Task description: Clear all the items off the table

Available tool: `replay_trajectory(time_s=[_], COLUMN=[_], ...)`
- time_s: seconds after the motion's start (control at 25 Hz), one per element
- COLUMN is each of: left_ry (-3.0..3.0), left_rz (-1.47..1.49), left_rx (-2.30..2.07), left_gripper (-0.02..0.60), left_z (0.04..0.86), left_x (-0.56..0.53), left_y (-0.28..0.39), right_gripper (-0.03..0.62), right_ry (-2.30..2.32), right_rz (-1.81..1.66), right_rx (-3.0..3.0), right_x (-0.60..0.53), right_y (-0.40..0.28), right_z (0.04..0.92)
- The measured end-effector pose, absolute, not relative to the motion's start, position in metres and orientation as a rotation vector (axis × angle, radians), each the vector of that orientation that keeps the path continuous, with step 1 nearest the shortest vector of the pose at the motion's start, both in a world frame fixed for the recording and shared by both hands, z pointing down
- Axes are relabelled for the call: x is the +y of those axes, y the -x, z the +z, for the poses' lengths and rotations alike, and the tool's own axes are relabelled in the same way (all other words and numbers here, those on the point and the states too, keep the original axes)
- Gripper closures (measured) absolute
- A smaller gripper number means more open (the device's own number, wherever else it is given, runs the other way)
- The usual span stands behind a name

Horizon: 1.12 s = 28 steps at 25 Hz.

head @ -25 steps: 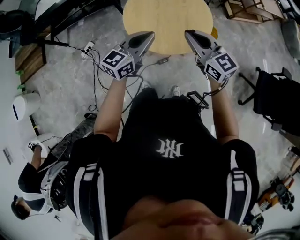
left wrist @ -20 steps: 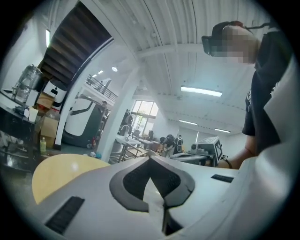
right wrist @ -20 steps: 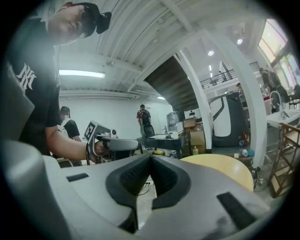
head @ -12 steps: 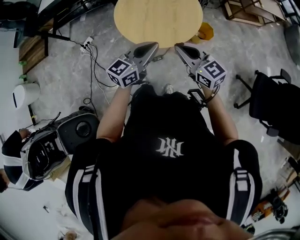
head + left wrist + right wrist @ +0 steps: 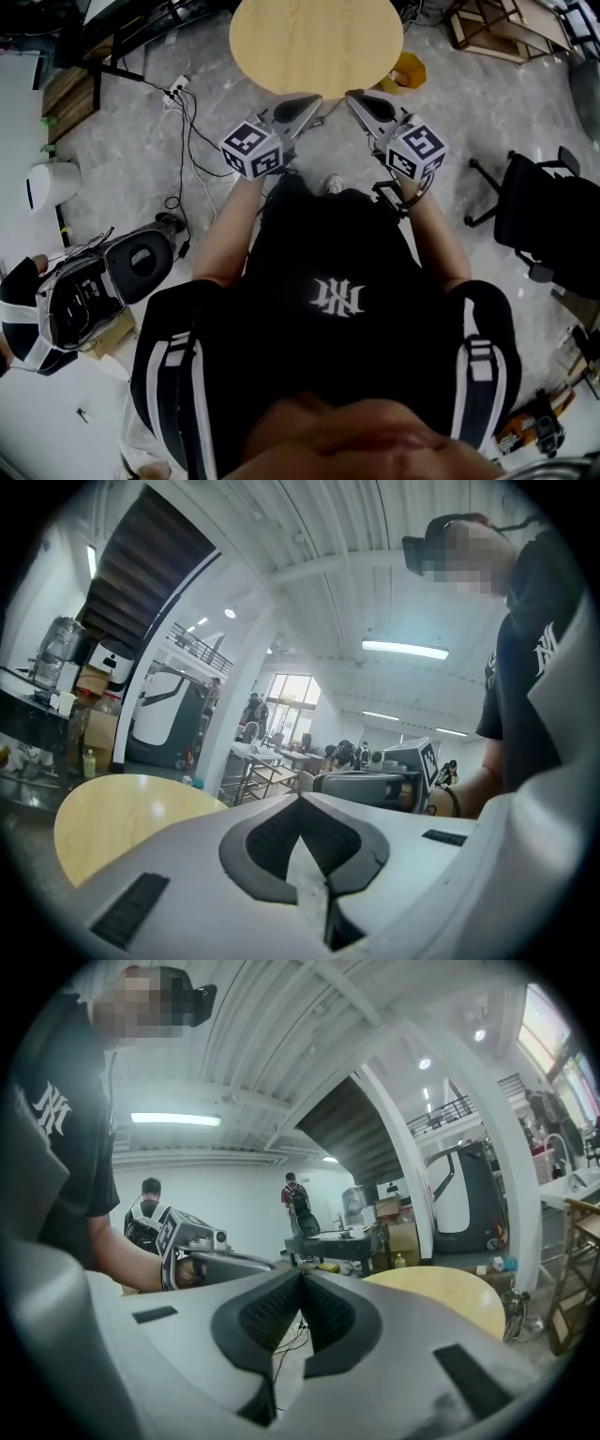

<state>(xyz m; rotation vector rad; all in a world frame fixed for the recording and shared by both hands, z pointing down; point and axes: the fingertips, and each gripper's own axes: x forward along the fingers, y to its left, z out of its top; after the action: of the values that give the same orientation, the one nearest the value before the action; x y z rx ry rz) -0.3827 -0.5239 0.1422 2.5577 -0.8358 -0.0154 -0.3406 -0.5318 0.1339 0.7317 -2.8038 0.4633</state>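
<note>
The round pale wooden table (image 5: 316,42) stands ahead of me with a bare top; it also shows in the left gripper view (image 5: 122,808) and the right gripper view (image 5: 441,1293). My left gripper (image 5: 317,97) is shut and holds nothing, its tip just short of the table's near edge. My right gripper (image 5: 350,95) is shut and empty too, close beside it, and the two tips point toward each other. In the left gripper view the jaws (image 5: 300,796) meet, with the right gripper (image 5: 366,785) beyond. In the right gripper view the jaws (image 5: 302,1274) meet, with the left gripper (image 5: 225,1262) beyond.
An orange object (image 5: 410,67) lies on the floor by the table's right side. A power strip with cables (image 5: 175,94) sits at the left. A black chair (image 5: 544,216) stands to the right, wooden frames (image 5: 497,23) at the top right. A crouching person (image 5: 84,291) is at the left.
Both grippers have drawn back off the table's edge and come closer together. The person at the left has shifted.
</note>
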Motion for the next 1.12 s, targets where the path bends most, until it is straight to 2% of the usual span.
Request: replay_trajectory(time_s=[0.72, 1.12], left_ry=[-2.566, -2.588], left_rz=[-0.042, -0.056], left_rx=[-0.856, -0.851], left_gripper=[0.569, 0.569], left_z=[0.141, 0.132], left_x=[-0.522, -0.520], left_y=[0.409, 0.389], right_gripper=[0.591, 0.591], right_ry=[-0.744, -0.729], right_rz=[0.487, 0.501], right_rx=[-2.804, -2.807], right_x=[-0.528, -0.525], right_y=[0.363, 0.347], right_z=[0.138, 0.135])
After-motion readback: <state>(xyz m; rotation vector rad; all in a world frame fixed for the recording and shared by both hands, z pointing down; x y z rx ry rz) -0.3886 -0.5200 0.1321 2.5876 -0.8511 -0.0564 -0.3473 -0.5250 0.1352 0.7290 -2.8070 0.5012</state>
